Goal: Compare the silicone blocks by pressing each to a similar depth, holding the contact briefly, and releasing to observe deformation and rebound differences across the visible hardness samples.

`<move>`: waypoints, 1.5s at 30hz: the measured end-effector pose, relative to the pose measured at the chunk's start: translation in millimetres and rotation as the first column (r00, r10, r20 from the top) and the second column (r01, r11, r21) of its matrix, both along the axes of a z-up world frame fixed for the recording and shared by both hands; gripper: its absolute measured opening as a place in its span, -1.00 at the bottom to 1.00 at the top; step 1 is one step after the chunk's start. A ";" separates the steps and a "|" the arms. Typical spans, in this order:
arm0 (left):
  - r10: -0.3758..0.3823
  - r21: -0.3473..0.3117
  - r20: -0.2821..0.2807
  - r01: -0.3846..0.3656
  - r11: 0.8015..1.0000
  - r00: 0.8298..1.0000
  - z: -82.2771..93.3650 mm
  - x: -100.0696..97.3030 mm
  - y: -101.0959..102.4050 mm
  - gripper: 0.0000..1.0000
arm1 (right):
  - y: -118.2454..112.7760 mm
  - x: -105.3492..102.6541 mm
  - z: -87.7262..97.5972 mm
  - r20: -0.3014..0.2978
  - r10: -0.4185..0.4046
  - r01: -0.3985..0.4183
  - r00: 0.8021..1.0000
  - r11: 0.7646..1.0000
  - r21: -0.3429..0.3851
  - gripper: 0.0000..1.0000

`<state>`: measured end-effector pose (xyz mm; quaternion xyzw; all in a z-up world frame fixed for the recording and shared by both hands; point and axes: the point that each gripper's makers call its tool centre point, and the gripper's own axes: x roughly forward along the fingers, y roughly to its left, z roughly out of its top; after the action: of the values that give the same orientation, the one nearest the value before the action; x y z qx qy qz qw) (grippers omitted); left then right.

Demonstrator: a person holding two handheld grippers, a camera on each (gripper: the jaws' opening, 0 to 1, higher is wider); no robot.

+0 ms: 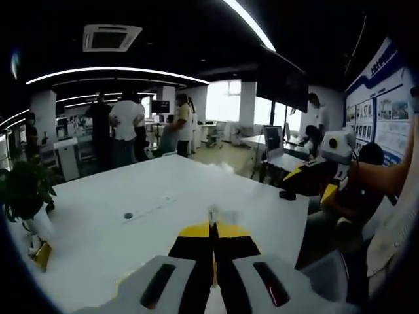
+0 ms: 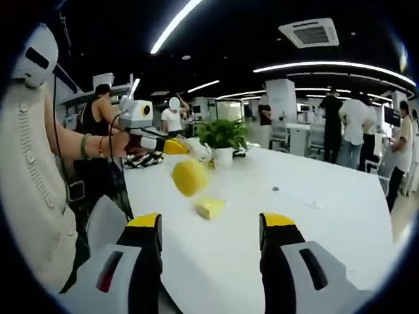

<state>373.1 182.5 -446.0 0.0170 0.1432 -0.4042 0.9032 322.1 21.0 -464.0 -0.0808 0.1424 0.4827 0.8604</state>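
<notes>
In the right gripper view, a round yellow silicone block (image 2: 190,176) shows above the white table (image 2: 314,235); I cannot tell whether it rests on it. A smaller yellow block (image 2: 209,208) lies flat just ahead of my right gripper (image 2: 211,222), whose jaws stand wide open and empty. Beyond the blocks a hand holds my left gripper (image 2: 177,146). In the left gripper view my left gripper (image 1: 213,229) points across the table (image 1: 98,242) with its yellow-tipped jaws pressed together; a blurred whitish spot sits at the tips. The right gripper (image 1: 309,183) hangs off the table's right edge.
A potted plant (image 2: 222,137) stands at the table's far end, and shows at the left edge (image 1: 23,190) in the left gripper view. A small dark disc (image 1: 128,215) lies on the tabletop. Several people (image 1: 124,131) stand behind. A seated person (image 1: 366,190) is at the right.
</notes>
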 end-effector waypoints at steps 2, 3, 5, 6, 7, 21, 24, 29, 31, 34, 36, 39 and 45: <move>-0.026 0.024 0.015 0.026 0.999 1.000 0.9 -0.2 -1.4 -1.00 | 1.1 6.7 8.8 0.015 0.042 -0.041 0.999 0.998 -0.044 0.16; -0.036 0.026 0.012 0.035 0.999 0.999 1.7 0.0 -2.1 -1.00 | 2.0 10.6 13.4 0.009 0.060 -0.060 0.998 0.996 -0.068 0.18; -0.051 0.027 0.010 0.051 0.998 0.999 3.3 1.1 -3.8 -1.00 | 4.9 17.0 18.9 0.009 0.111 -0.109 0.994 0.985 -0.130 0.21; -0.059 0.029 0.010 0.059 0.998 0.998 4.0 1.7 -4.4 -1.00 | 6.3 21.0 21.0 0.016 0.131 -0.127 0.991 0.978 -0.164 0.20; -0.064 0.032 0.011 0.064 0.997 0.998 4.6 2.3 -4.9 -1.00 | 6.6 22.3 21.7 0.018 0.139 -0.133 0.990 0.976 -0.175 0.20; -0.173 0.064 0.042 0.170 0.983 0.984 23.9 11.3 -23.3 -1.00 | 64.7 57.4 17.9 -0.103 0.392 -0.402 0.914 0.844 -0.354 0.30; -0.182 0.059 0.042 0.180 0.982 0.982 24.6 14.8 -26.8 -1.00 | 85.1 59.9 8.8 -0.135 0.434 -0.453 0.891 0.819 -0.351 0.21; -0.191 0.055 0.036 0.189 0.980 0.981 21.3 23.0 -31.2 -1.00 | 108.9 68.3 -4.9 -0.148 0.456 -0.478 0.877 0.807 -0.346 0.17; -0.194 0.054 0.037 0.192 0.980 0.980 20.7 25.8 -31.9 -1.00 | 117.7 70.0 -12.3 -0.163 0.464 -0.491 0.871 0.799 -0.347 0.21; -0.192 0.048 0.033 0.191 0.980 0.981 20.2 30.3 -31.4 -1.00 | 128.4 72.5 -18.2 -0.163 0.481 -0.506 0.862 0.789 -0.348 0.18; -0.193 0.047 0.030 0.191 0.980 0.981 19.3 31.7 -31.6 -1.00 | 135.5 75.6 -20.3 -0.152 0.489 -0.509 0.859 0.787 -0.348 0.20; -0.193 0.050 0.030 0.191 0.980 0.981 18.1 33.3 -31.9 -1.00 | 145.6 78.3 -23.1 -0.153 0.500 -0.521 0.853 0.789 -0.326 0.17; -0.200 0.047 0.030 0.198 0.979 0.979 19.0 32.5 -35.6 -1.00 | 153.7 77.2 -42.7 -0.214 0.507 -0.550 0.835 0.767 -0.331 0.14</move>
<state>405.6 146.8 -427.0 0.0580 0.1337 -0.4890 0.8600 399.2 174.7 -506.6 -0.2553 0.2524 0.6720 0.6477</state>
